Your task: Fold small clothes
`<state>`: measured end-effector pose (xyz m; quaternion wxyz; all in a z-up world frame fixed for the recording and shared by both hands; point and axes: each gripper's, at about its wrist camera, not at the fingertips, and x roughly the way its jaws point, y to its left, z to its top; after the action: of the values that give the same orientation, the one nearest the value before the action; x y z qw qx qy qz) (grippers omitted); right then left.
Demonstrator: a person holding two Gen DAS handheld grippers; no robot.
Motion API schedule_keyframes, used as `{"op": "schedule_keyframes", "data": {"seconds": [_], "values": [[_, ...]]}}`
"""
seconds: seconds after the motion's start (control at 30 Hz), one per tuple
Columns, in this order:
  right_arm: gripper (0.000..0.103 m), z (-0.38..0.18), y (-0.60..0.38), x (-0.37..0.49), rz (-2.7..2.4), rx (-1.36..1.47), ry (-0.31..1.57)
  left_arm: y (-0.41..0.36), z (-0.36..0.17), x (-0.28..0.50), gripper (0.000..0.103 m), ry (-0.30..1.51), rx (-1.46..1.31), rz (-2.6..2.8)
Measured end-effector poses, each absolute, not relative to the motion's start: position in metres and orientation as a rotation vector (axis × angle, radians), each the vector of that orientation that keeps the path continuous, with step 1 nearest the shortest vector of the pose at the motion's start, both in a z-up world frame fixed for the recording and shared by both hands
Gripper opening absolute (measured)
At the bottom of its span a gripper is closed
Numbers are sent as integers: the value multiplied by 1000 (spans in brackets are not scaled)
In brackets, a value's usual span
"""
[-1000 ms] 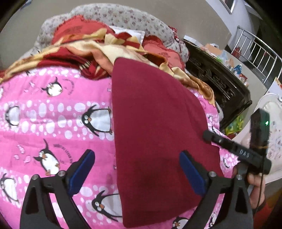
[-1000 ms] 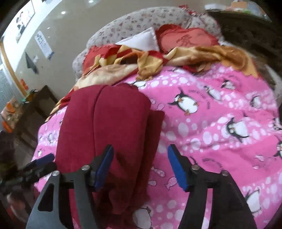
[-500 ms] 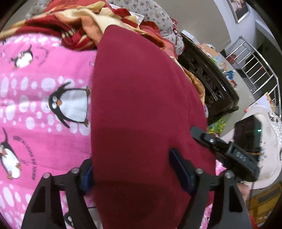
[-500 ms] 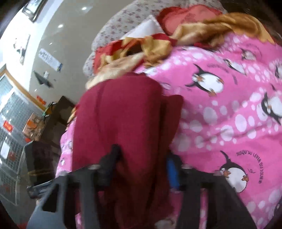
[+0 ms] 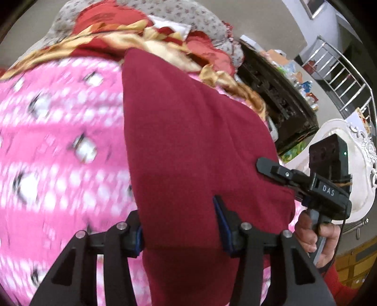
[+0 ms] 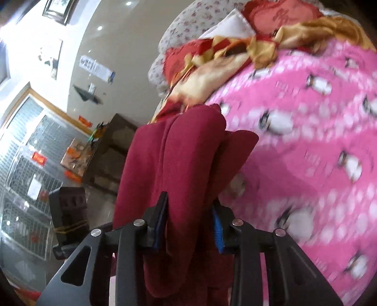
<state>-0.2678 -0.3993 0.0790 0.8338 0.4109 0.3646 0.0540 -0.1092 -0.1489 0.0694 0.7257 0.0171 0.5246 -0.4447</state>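
A dark red garment lies partly folded on a pink penguin-print blanket. My left gripper is shut on its near edge, the blue pads pinching the cloth. My right gripper is shut on the garment's other near corner, where the cloth hangs bunched in folds. The right gripper also shows in the left wrist view, held by a hand at the garment's right side.
A heap of red and gold bedding and a floral pillow lie at the far end of the bed. A dark wooden cabinet stands beside the bed, and a white chair is at right.
Both grippers went from open to shut on the garment's near edge. Its near end has been lifted off the blanket; both views are motion-blurred.
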Motion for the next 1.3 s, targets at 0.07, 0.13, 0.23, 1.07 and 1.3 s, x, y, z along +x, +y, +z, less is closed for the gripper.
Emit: {"op": "schedule_keyframes", "data": {"seconds": [0.07,0.13,0.23,1.07,1.3], "values": [[58,58,-390,-270,105,885,831,-139,51,-117,53,1183,63,-959],[61,32,-380,-268,33,832,953,-134,26,-120,62,1226,94,-905],[70,34,-378,-280,-23,822,942,-119,21,-118,82,1190,32,-835],[64,67,-294,-283,-112,292,1009,-117,46,-153,87,971,177,-700],[64,69,-297,-290,-111,289,980,-121,42,-159,87,937,213,-679]]}}
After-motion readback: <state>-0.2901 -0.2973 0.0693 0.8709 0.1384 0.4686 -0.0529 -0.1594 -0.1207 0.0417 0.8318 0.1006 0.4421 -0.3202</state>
